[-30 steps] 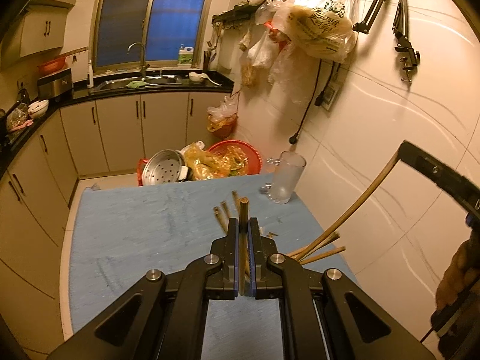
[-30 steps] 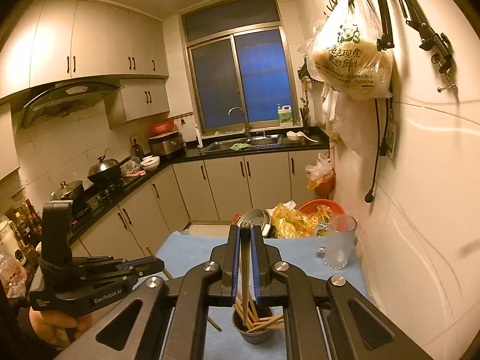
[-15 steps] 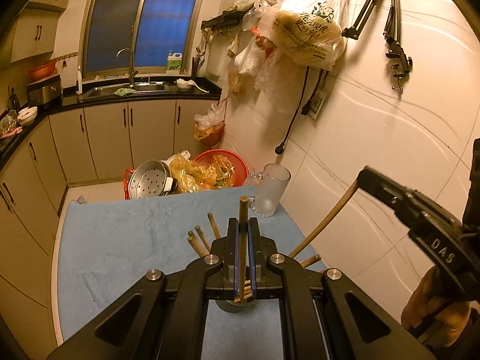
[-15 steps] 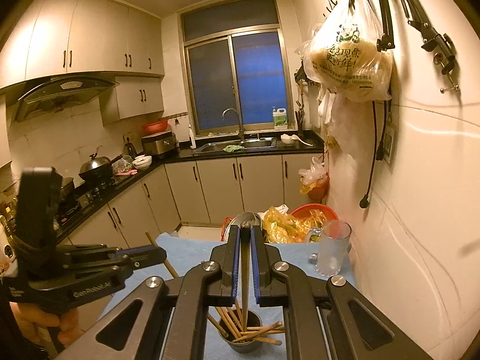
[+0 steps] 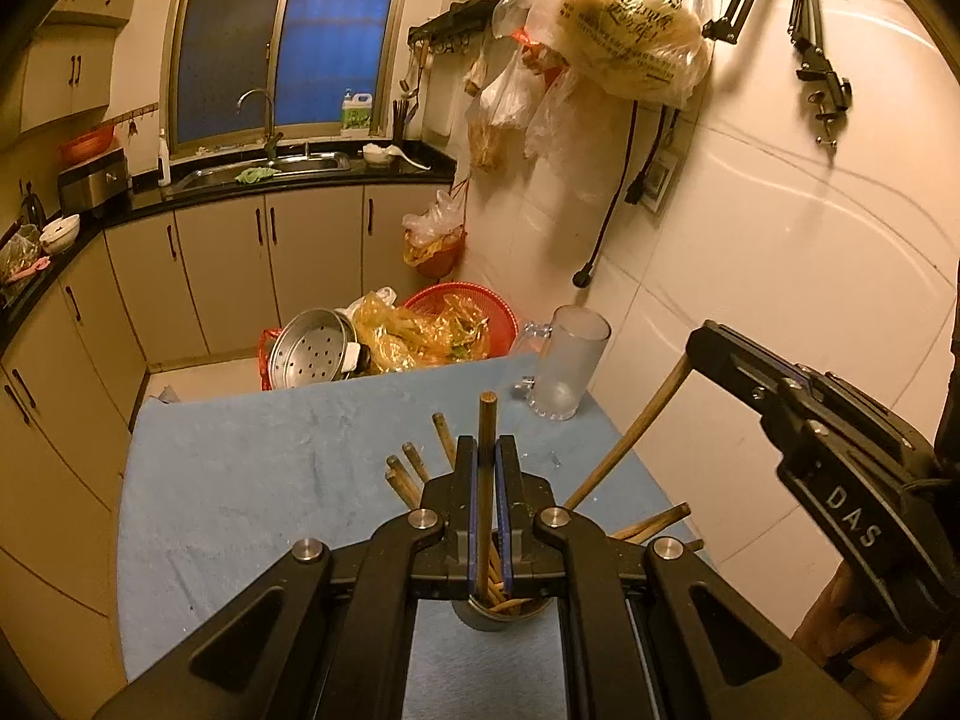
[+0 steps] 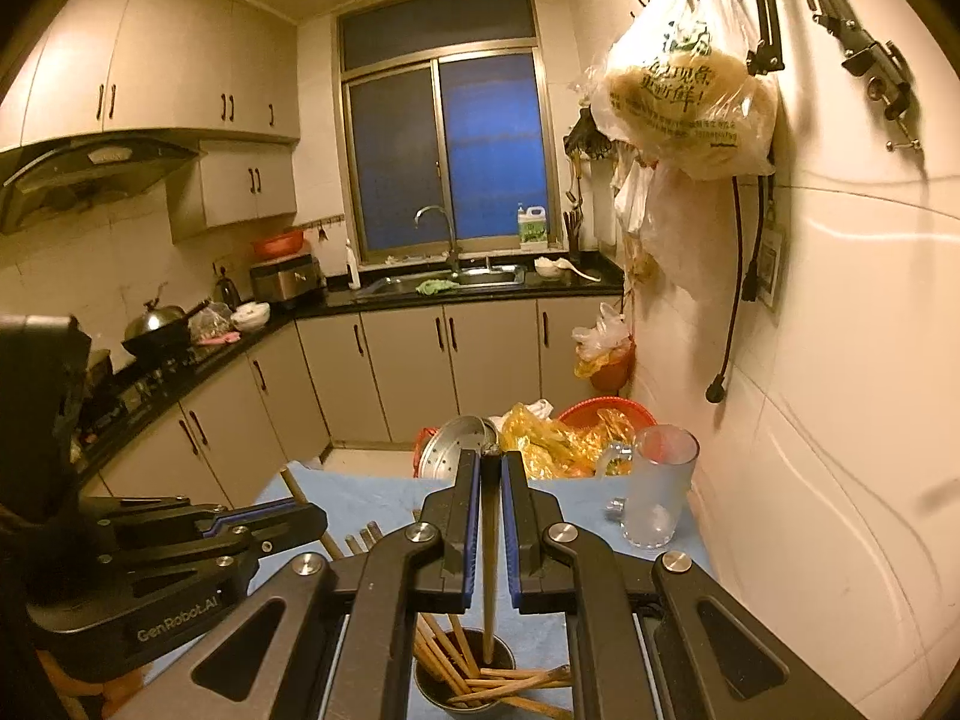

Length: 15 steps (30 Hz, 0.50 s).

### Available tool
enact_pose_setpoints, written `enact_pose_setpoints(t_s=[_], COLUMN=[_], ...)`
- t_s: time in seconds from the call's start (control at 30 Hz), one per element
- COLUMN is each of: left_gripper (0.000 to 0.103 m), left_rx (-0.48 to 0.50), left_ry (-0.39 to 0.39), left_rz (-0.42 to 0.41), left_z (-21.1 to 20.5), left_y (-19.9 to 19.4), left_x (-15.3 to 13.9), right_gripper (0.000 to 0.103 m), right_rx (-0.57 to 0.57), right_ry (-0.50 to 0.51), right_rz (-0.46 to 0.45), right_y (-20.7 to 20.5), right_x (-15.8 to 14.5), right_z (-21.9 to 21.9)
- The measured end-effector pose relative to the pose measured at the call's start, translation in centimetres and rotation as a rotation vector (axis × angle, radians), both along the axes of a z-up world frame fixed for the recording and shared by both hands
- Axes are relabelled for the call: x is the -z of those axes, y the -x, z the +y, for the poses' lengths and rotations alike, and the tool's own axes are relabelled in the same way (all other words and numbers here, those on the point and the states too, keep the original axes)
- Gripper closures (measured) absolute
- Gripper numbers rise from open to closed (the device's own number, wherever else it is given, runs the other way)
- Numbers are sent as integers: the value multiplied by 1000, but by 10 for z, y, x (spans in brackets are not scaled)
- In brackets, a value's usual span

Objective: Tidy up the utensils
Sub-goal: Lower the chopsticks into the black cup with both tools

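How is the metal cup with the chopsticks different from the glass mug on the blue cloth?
The metal cup is dark, opaque steel; the glass mug is frosted and see-through. The metal cup holds a bunch of wooden chopsticks; the glass mug looks empty. The glass mug has a side handle; the metal cup shows none. Both stand upright on the blue cloth.
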<state>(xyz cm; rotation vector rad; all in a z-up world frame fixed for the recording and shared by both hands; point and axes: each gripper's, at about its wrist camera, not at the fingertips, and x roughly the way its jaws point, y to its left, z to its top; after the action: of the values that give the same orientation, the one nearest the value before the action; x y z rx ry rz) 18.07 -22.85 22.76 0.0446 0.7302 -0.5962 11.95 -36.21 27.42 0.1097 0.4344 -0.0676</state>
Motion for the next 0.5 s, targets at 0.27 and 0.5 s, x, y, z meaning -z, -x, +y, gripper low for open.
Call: enact_pose_setpoints(t_s=[0.27,0.5], left_gripper=[97,97], left_rx=[-19,-23], left_ry=[-19,-27], left_rz=[31,64], left_z=[3,6], left_y=[-9,-12], left_x=[16,30], right_gripper=[95,95], right_rx=[16,20], right_ry=[2,-6], right_rz=[63,113], right_y=[-15,-21], right_x=[24,40], right_z=[-4,-7])
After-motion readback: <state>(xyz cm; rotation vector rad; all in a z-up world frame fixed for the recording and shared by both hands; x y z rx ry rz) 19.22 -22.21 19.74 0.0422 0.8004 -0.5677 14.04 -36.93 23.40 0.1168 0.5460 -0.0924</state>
